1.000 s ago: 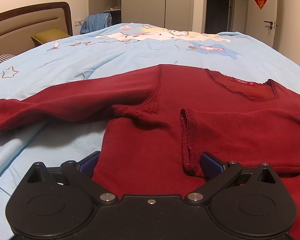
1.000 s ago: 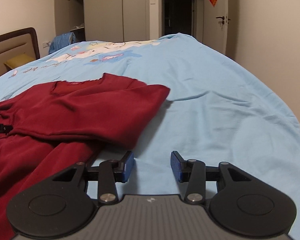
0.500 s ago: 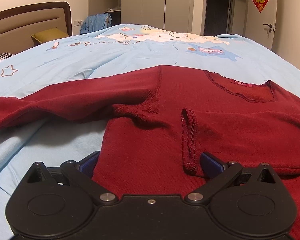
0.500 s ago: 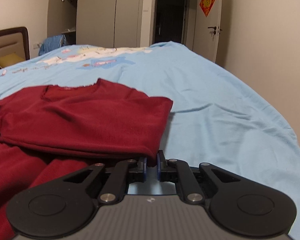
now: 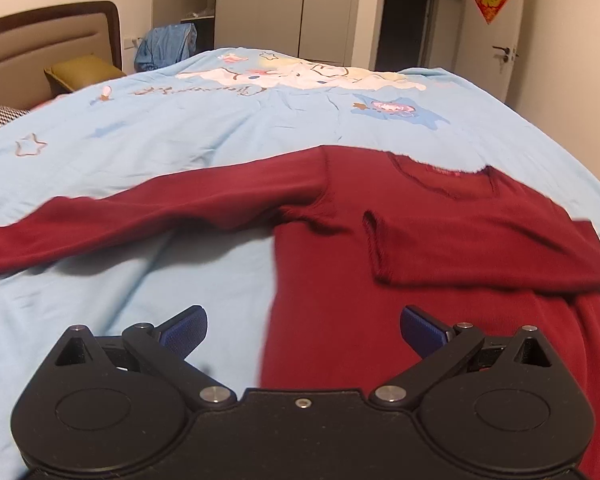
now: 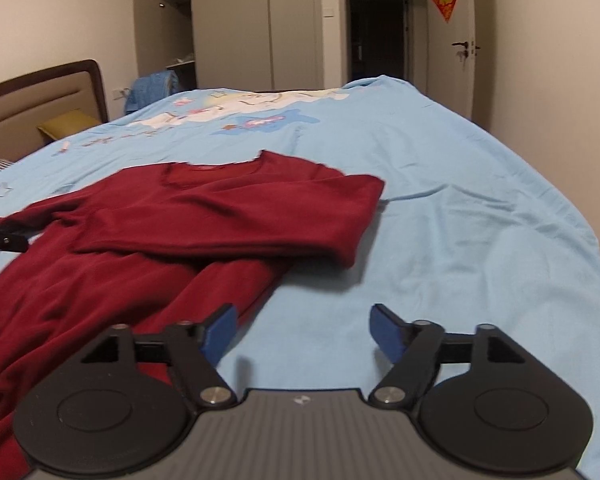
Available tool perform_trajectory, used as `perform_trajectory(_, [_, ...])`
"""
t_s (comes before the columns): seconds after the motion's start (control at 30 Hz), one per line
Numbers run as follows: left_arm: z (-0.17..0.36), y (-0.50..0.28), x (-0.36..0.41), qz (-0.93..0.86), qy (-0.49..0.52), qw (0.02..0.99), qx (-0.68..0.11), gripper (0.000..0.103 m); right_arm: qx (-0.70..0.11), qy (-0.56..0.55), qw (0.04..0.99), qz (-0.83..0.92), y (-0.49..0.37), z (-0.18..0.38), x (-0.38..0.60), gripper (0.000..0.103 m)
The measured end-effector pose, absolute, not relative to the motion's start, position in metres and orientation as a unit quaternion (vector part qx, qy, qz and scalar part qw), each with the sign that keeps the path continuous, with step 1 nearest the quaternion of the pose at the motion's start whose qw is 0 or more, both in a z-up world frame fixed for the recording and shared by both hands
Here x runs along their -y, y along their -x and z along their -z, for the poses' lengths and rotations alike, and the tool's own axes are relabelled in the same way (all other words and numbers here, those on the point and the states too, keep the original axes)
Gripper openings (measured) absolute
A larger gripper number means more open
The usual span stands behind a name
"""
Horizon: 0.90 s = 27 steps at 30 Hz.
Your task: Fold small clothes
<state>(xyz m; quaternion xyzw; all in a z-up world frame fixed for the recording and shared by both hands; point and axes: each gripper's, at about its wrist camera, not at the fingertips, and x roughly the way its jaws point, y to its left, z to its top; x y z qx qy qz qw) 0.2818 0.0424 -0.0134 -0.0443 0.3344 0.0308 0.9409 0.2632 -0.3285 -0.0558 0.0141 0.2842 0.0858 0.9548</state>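
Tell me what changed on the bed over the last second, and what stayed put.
The right gripper pinched the folded edge of the red top, let go, and now stands back, jaws opening over bare blue bedsheet. The left gripper drew back from the top too, jaws wide. The top lies unchanged: one sleeve folded across the chest, the other stretched out.

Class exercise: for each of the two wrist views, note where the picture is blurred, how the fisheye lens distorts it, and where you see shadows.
Left wrist view: the red top smears along its edges, the bed bulges like a dome, the corners go dark. Right wrist view: the folded sleeve is soft with blur and casts a shadow on the sheet; the right gripper, its jaws opening on nothing, is sharp.
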Motion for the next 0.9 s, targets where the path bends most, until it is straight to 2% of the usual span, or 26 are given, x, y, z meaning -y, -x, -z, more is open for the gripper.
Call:
perform_trajectory(0.03, [0.012,-0.271,-0.046,-0.03,0.043,0.94,-0.337,0.102,-0.285,-0.019,0.954,-0.096,-0.25,0.055,0.325,0.09])
perform_trajectory(0.13, [0.01,-0.239,-0.057,-0.027,0.043,0.936,-0.348,0.102,-0.291,-0.029,0.949,-0.122,-0.215,0.053,0.31,0.094])
perform_trajectory(0.4, [0.027,-0.182,-0.079,-0.017,0.082,0.916,-0.392,0.102,-0.324,-0.081,0.928,-0.167,-0.156,0.059,0.277,0.095])
perform_trajectory(0.47, [0.031,-0.172,-0.082,-0.012,0.096,0.912,-0.399,0.102,-0.331,-0.095,0.925,-0.16,-0.148,0.062,0.274,0.09])
perform_trajectory(0.53, [0.034,-0.164,-0.083,-0.011,0.105,0.91,-0.401,0.102,-0.336,-0.106,0.925,-0.142,-0.141,0.064,0.273,0.07])
perform_trajectory(0.63, [0.036,-0.157,-0.083,-0.003,0.114,0.909,-0.4,0.1,-0.353,-0.135,0.916,-0.133,-0.137,0.068,0.277,0.059])
perform_trajectory(0.9, [0.041,-0.158,-0.085,0.002,0.149,0.9,-0.41,0.086,-0.378,-0.161,0.903,-0.127,-0.129,0.081,0.274,0.062])
